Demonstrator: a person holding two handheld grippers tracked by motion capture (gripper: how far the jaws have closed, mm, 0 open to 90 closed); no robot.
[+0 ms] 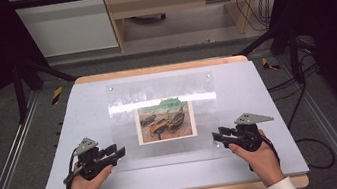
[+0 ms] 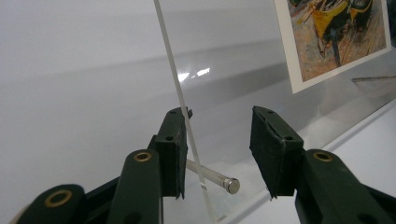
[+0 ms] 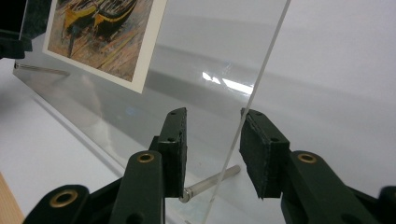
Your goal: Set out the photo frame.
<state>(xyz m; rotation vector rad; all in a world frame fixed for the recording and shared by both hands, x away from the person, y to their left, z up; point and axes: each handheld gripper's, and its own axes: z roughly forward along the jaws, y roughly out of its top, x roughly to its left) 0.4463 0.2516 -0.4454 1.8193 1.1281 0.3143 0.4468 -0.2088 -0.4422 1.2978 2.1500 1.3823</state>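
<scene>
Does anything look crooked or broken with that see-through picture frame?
Nothing stands out. The clear acrylic frame sits square on the grey table, its boat painting print straight and no cracks visible.

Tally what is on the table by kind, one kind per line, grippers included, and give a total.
Clear acrylic frame panel: 1
Printed boat picture: 1
Metal standoff pins at the frame's near corners: 2
Hand-held grippers, left gripper and right gripper: 2
Total: 6
</scene>
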